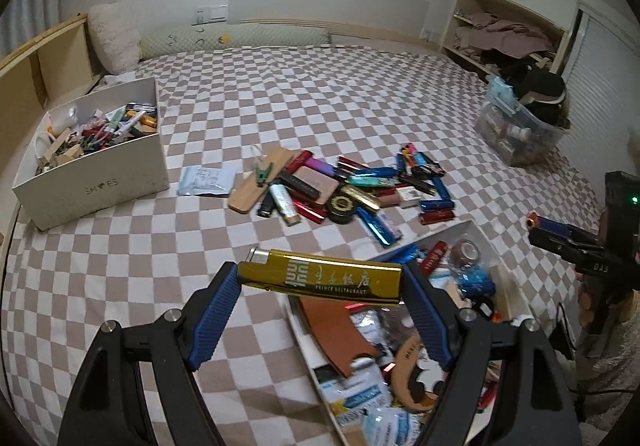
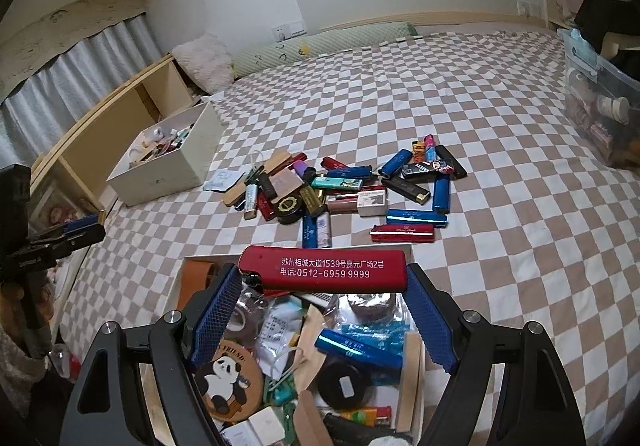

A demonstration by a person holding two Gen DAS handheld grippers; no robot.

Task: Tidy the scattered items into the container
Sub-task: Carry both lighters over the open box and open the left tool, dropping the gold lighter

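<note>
My left gripper is shut on a gold lighter, gripped end to end and held crosswise above the near white box, at its left rim. My right gripper is shut on a red lighter with white print, gripped the same way over that box. The box holds lighters, packets, a panda coaster and a black tin. A pile of scattered lighters lies on the checked bedspread just beyond it. Each view shows the other gripper at its edge, the right gripper and the left gripper.
A white shoe box full of small items sits at the far left of the bed. A clear plastic bin stands at the far right. A blue-white packet lies beside the pile. Pillows and wooden shelving line the far side.
</note>
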